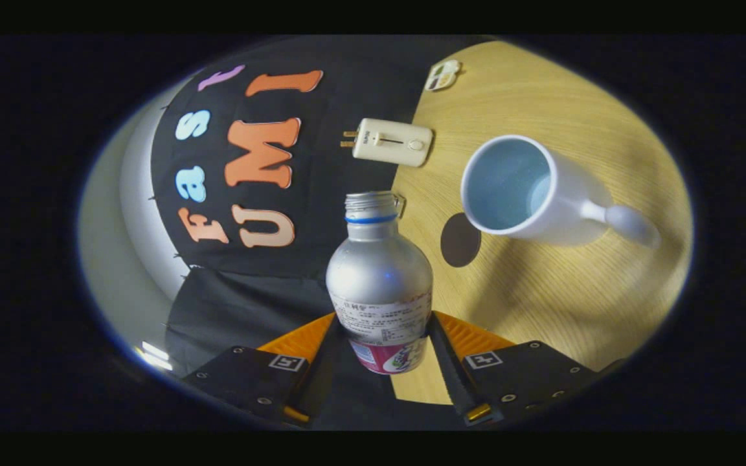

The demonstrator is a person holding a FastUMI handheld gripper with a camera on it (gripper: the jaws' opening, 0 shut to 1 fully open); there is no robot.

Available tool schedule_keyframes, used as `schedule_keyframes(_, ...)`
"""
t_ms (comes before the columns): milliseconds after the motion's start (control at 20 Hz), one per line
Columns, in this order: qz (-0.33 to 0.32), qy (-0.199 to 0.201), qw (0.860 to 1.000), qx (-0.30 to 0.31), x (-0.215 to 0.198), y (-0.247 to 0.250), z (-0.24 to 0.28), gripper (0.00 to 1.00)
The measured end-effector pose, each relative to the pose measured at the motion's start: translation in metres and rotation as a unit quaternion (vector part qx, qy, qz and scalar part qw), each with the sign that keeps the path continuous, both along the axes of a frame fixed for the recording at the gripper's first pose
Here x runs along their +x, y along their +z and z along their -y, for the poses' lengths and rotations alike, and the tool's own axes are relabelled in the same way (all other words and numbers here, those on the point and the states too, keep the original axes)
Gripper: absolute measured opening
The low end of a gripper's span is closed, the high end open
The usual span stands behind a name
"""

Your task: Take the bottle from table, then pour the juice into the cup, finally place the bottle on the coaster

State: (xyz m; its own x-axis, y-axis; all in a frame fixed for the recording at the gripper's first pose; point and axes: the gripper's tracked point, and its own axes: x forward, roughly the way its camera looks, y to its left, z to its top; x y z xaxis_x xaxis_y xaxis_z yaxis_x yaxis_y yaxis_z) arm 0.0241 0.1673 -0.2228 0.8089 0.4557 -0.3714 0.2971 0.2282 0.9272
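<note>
My gripper [383, 346] is shut on a silver metal bottle [379, 278], both fingers pressing its labelled lower body. The bottle has a blue neck ring and an open, uncapped mouth, and it is held off the table with the whole view rolled sideways. Beyond the bottle's mouth and to its side stands a white cup [519, 188] with a handle, its pale blue inside facing me. A round dark brown coaster [460, 240] lies flat on the wooden table [561, 298] between the bottle's shoulder and the cup.
A cream plug-in timer switch [391, 142] sits at the table's far edge against the black cloth wall. A small card-like tag [443, 74] lies farther along that edge. A white wall [120, 259] shows past the cloth.
</note>
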Motion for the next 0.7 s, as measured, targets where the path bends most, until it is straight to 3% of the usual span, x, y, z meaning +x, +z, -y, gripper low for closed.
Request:
schedule_keyframes(250,0.07,0.029,0.989,-0.124,0.01,0.015,0.0,0.74)
schedule_keyframes(500,0.131,0.054,0.962,-0.232,0.022,0.024,0.002,0.74)
schedule_keyframes(700,0.161,0.046,0.935,-0.314,0.041,0.026,0.013,0.75)
